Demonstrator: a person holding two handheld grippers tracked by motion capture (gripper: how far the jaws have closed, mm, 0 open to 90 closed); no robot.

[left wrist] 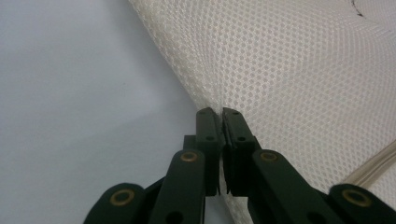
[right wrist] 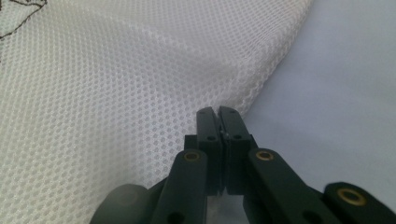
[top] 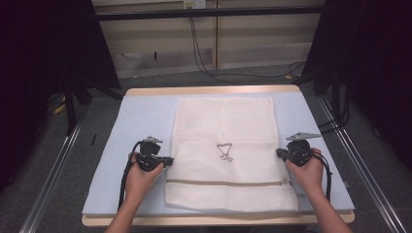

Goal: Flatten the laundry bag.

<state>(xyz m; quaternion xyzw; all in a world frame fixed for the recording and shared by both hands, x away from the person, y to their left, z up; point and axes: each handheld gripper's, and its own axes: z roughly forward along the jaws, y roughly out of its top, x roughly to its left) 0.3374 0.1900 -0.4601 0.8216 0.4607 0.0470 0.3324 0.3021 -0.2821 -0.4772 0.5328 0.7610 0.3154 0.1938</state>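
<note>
A white mesh bag (top: 228, 121) lies flat on a pale blue mat (top: 141, 116), with a small black drawing (top: 225, 151) at its middle and a zip line (top: 228, 182) near its front end. My left gripper (top: 170, 160) sits at the bag's left edge. In the left gripper view its jaws (left wrist: 219, 112) are shut, with the seam of the mesh (left wrist: 289, 70) pinched between the tips. My right gripper (top: 278, 153) is at the bag's right edge. In the right gripper view the gripper (right wrist: 218, 111) is closed on the rim of the mesh (right wrist: 116, 93).
The mat covers a wooden table (top: 214, 90) whose front edge runs just behind the person's forearms. Bare mat (left wrist: 70, 93) lies to the left of the bag, and more mat (right wrist: 345, 93) to its right. Cables (top: 204, 63) trail on the floor beyond the table.
</note>
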